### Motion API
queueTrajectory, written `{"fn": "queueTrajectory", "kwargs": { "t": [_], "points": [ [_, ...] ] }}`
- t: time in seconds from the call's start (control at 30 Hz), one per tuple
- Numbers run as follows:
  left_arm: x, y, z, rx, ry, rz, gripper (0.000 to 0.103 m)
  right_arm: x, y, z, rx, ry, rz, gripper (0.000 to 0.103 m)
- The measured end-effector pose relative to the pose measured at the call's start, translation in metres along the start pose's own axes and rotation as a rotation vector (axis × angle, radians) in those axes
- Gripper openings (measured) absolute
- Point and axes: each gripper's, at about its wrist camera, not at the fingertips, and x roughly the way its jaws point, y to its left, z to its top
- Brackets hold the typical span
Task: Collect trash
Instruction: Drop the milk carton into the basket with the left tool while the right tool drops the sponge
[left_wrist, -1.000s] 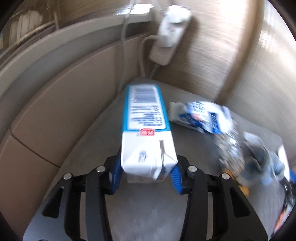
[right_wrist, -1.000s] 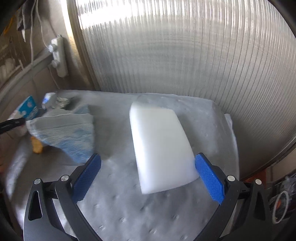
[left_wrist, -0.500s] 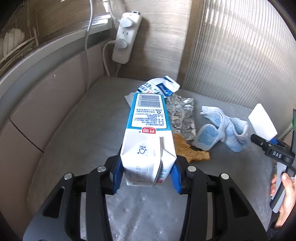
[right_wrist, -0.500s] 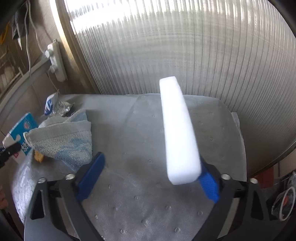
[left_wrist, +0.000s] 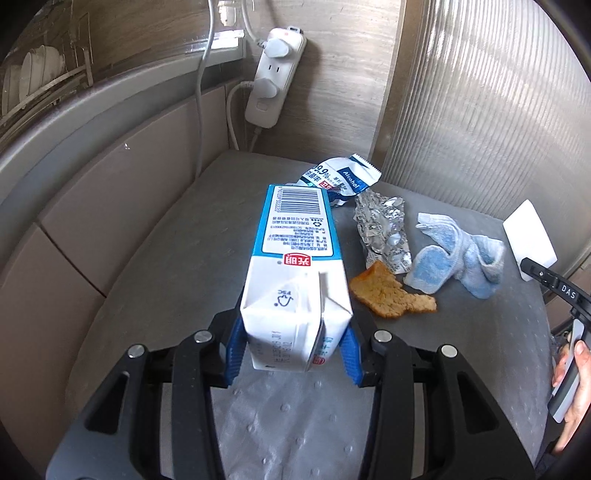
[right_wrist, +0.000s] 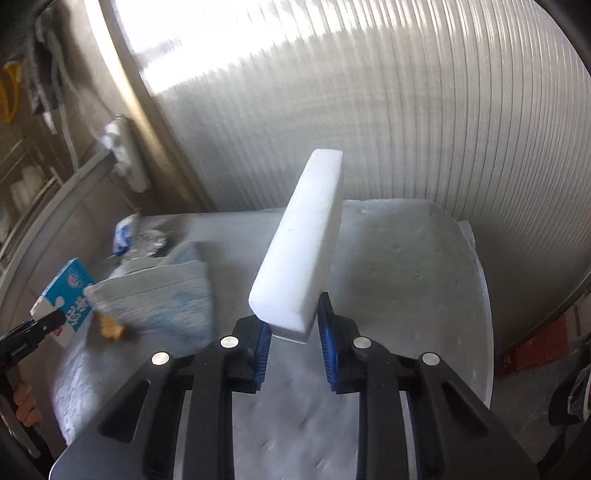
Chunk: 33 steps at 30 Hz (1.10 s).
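Observation:
A blue and white milk carton (left_wrist: 295, 258) lies lengthwise between the blue pads of my left gripper (left_wrist: 291, 350), which is shut on its gabled end above the grey mat (left_wrist: 177, 266). My right gripper (right_wrist: 293, 347) is shut on the near end of a white foam block (right_wrist: 301, 243), held on edge and tilted up off the mat. The left wrist view shows that block (left_wrist: 530, 236) at the far right. On the mat lie a wipe wrapper (left_wrist: 340, 177), crumpled foil (left_wrist: 382, 229), a blue and white sock (left_wrist: 458, 258) and a piece of toast (left_wrist: 391, 295).
A white power strip (left_wrist: 275, 74) with cords hangs on the back wall. A ribbed translucent panel (right_wrist: 406, 110) bounds the mat's far side. A beige ledge (left_wrist: 92, 192) runs along the left. A hand (left_wrist: 576, 373) holds the right gripper's handle.
The right gripper's jaws closed on the white block, which rose from lying flat to standing on edge. The left gripper with the carton drew back from the wall, so the rest of the trash came into view.

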Motion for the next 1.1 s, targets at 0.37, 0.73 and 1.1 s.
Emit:
{"fn": "queueTrajectory", "kwargs": {
  "t": [0.37, 0.73, 1.1],
  "points": [
    [-0.084, 0.008, -0.049, 0.052, -0.059, -0.069, 0.042, -0.101, 0.079, -0.075, -0.093, -0.058, 0.173, 0.025],
    [-0.149, -0.003, -0.156, 0.142, -0.017, -0.136, 0.042, -0.167, 0.143, -0.199, -0.145, 0.061, 0.293, 0.025],
    [-0.164, -0.019, -0.227, 0.216, 0.077, -0.167, 0.042, -0.182, 0.165, -0.270, -0.186, 0.174, 0.290, 0.026]
  ]
}}
